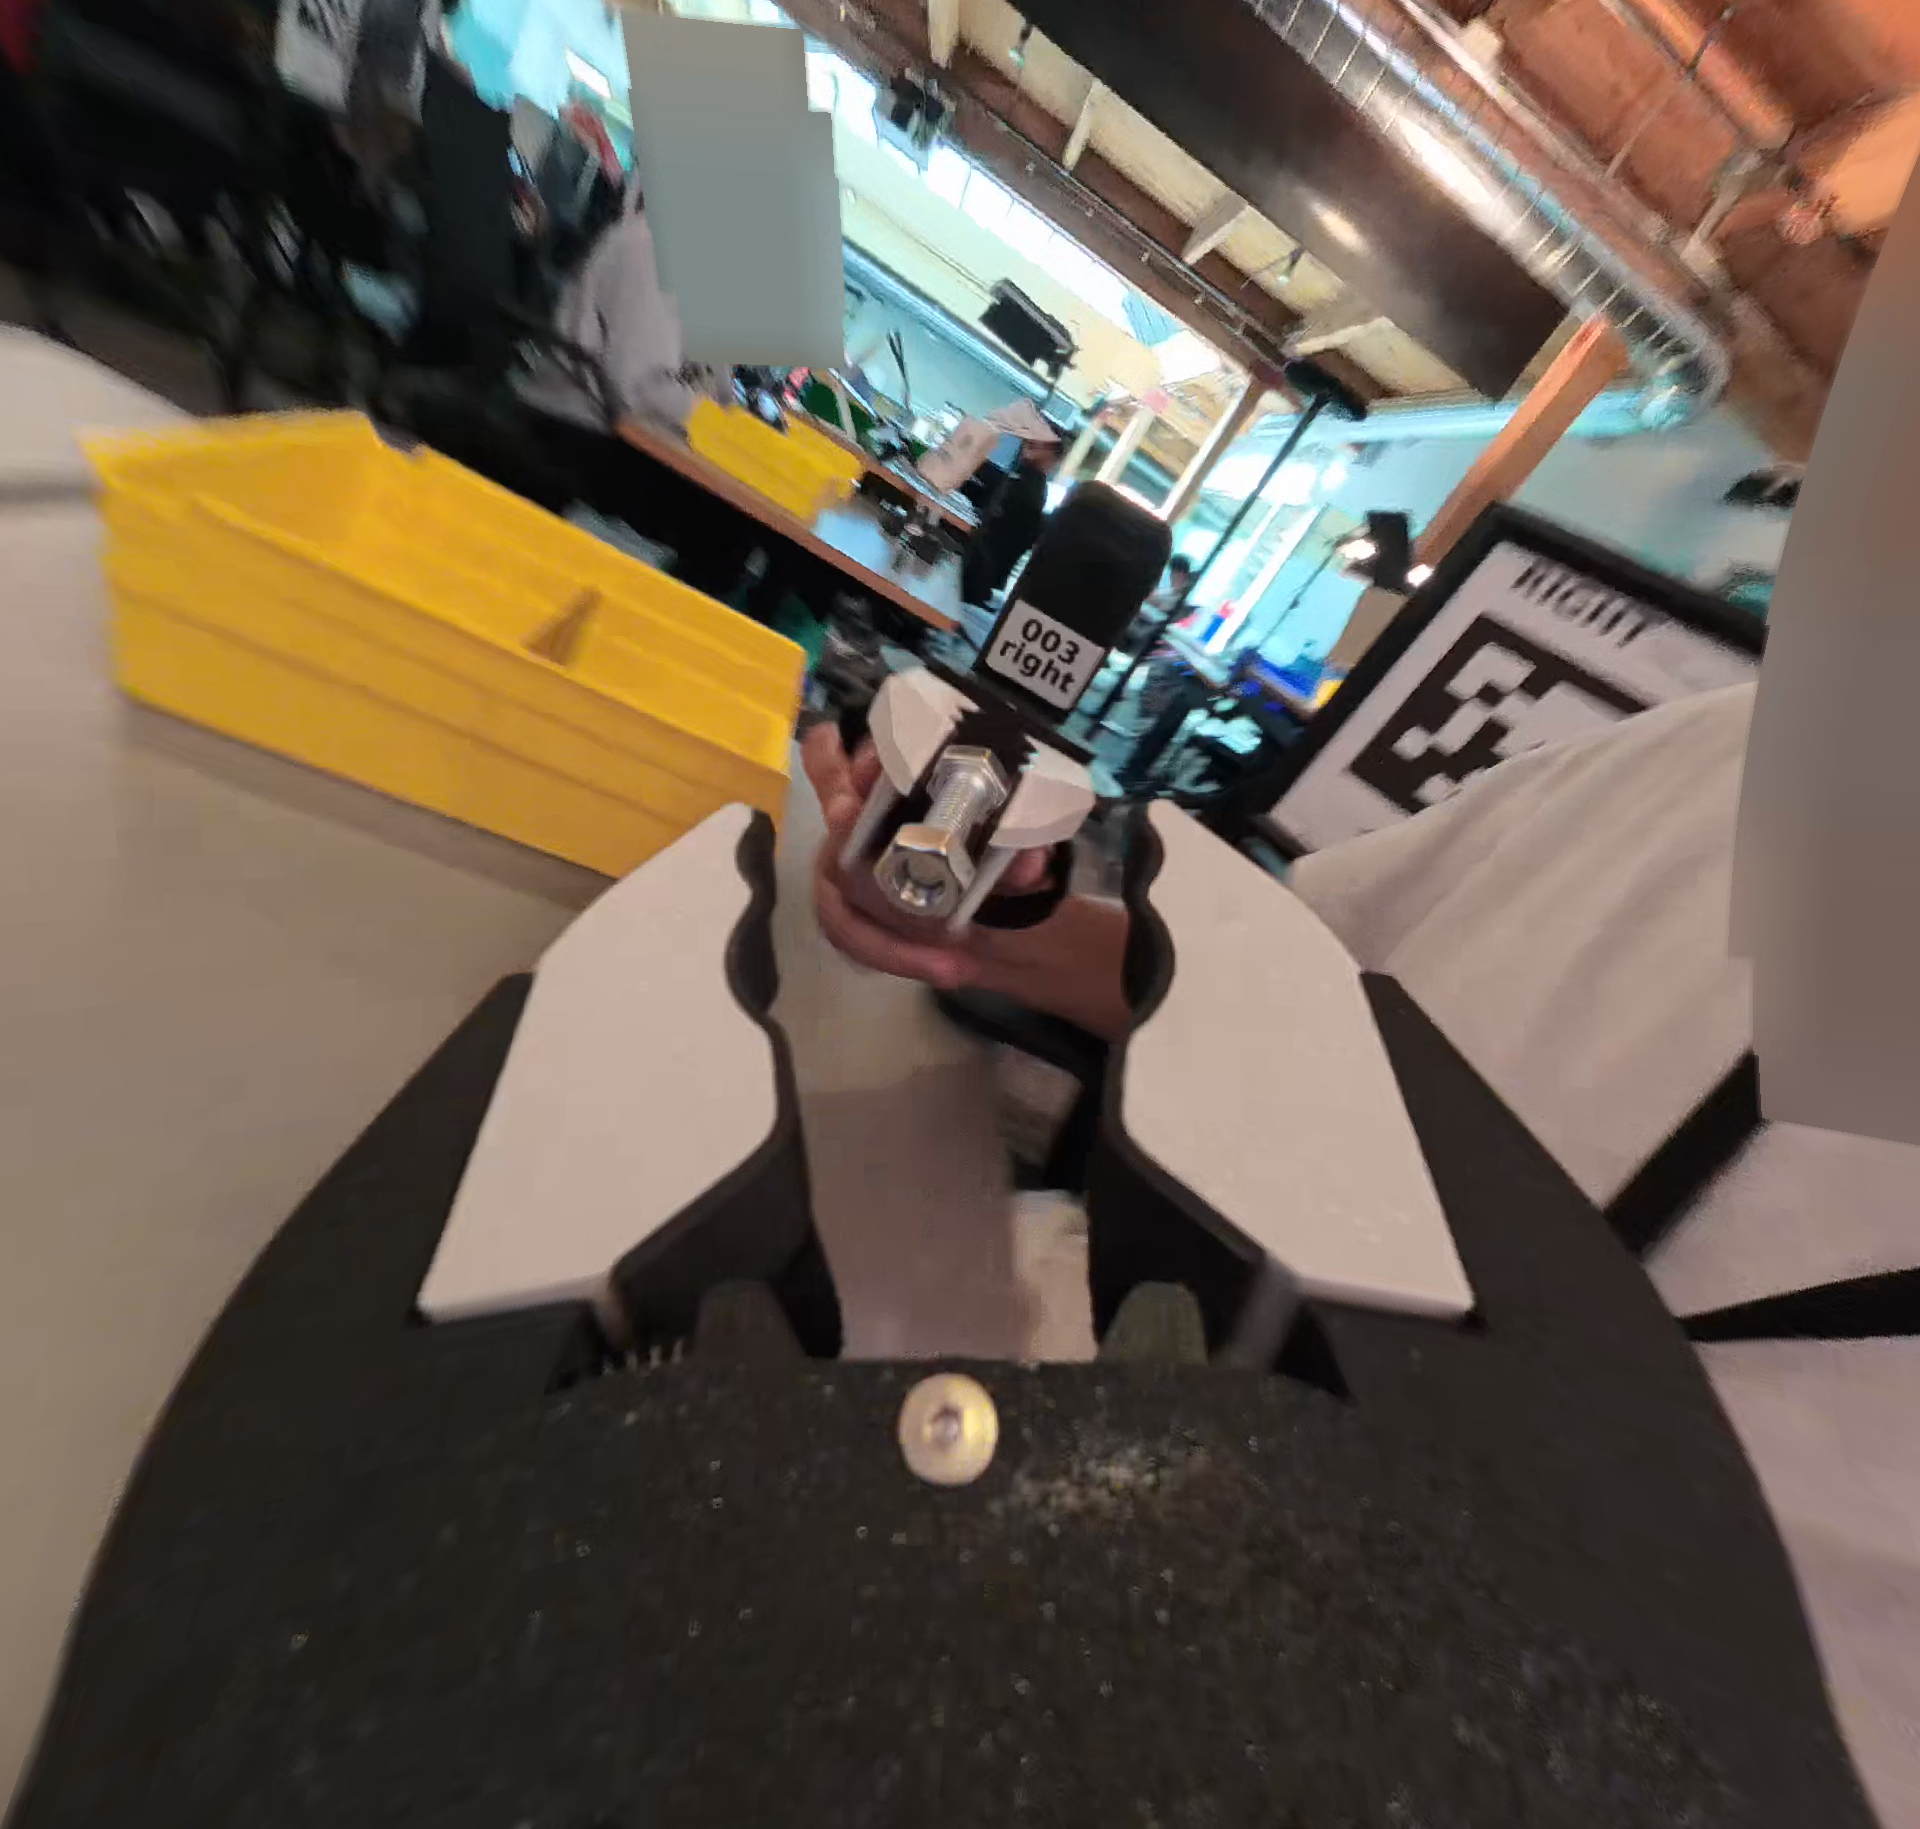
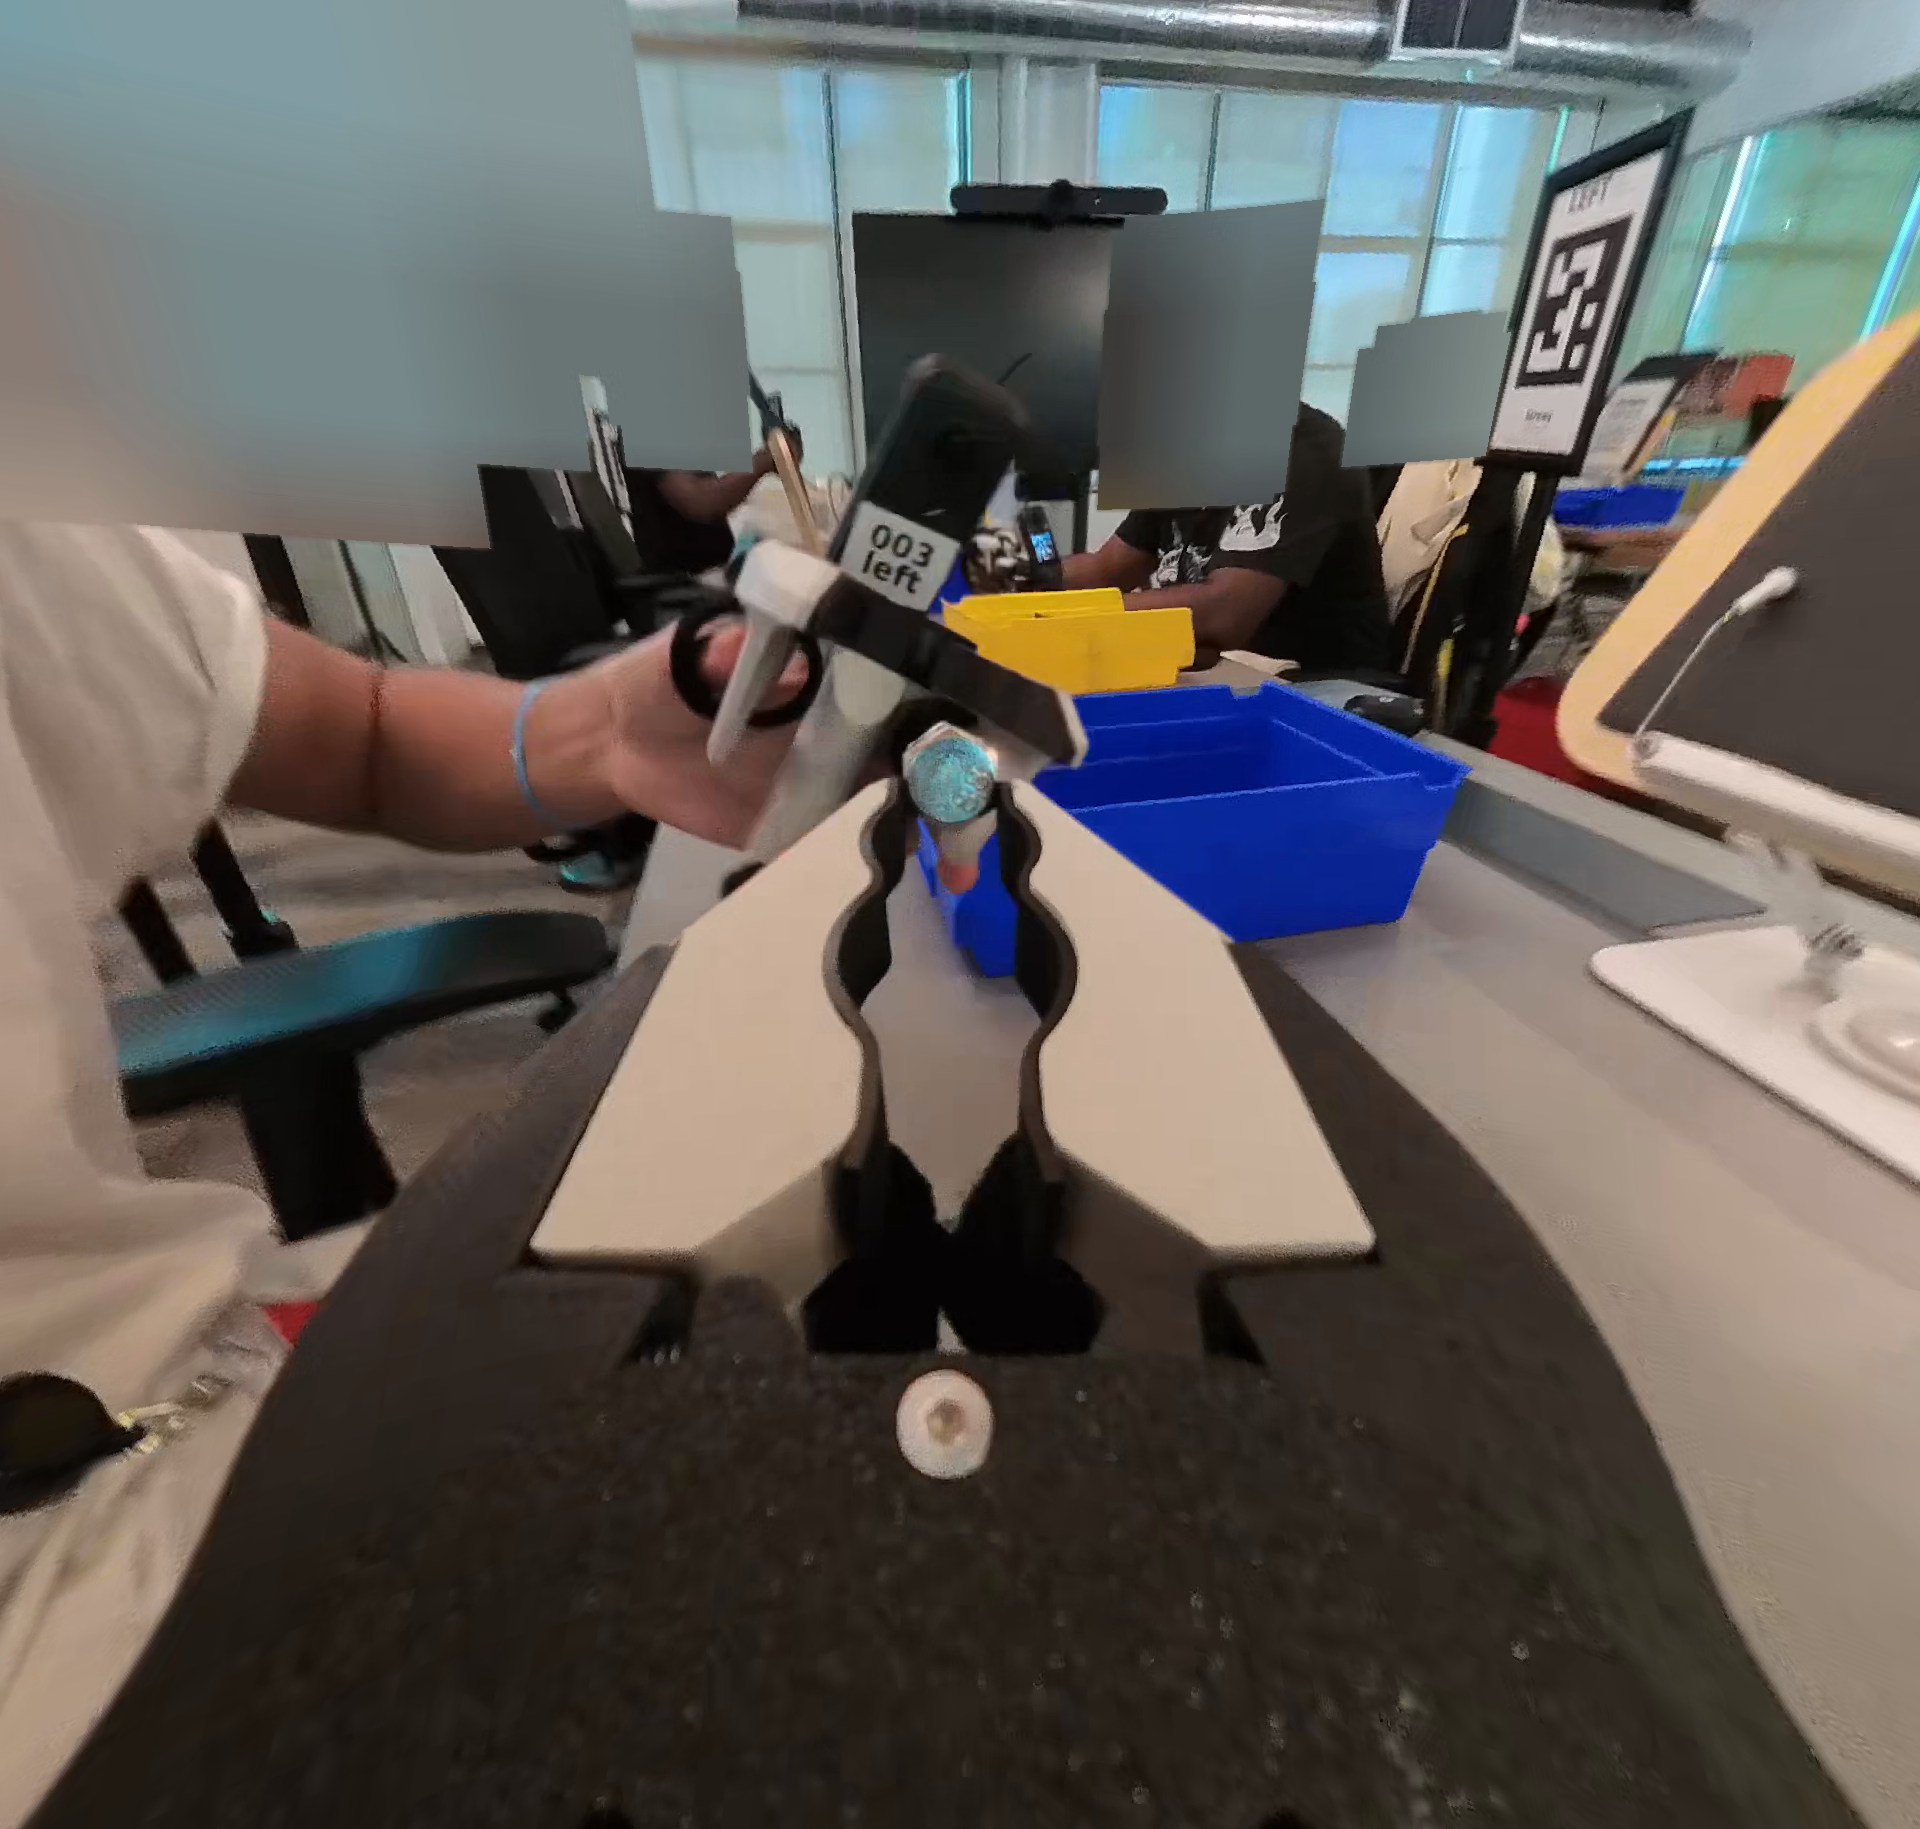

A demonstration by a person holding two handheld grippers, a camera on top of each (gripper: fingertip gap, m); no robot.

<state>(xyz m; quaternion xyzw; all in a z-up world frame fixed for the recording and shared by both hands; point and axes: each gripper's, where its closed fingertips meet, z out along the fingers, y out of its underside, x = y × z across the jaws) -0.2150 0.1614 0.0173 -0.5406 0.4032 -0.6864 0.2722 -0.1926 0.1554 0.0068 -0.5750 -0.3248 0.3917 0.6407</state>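
A: Nearest, what does the right tool (image 2: 951, 803) pinch?

B: A silver steel hex bolt (image 2: 949, 777) with a nut (image 1: 920, 870) threaded on its tip, pads pressed on it.

A: And the left tool (image 1: 951, 844)?

B: Spread wide with nothing between its fingers, the bolt at twelve o'clock, apart.

A: Farther off?

B: A blue plastic bin (image 2: 1247, 803) on the grey surface (image 2: 1507, 1104) at two o'clock, a yellow bin (image 1: 416, 616) at ten.

1. The right gripper (image 2: 951, 792) pinches a bolt (image 2: 950, 777) at its fingertips, up above the table (image 2: 1455, 1104).
2. A nut (image 1: 922, 870) sits on the bolt's end, facing the left gripper (image 1: 951, 844).
3. The left gripper's fingers stand apart in front of the nut, not touching it.
4. A bin (image 2: 1247, 792) sits on the table behind the bolt.
5. Another bin (image 1: 416, 616) sits to the left gripper's left.
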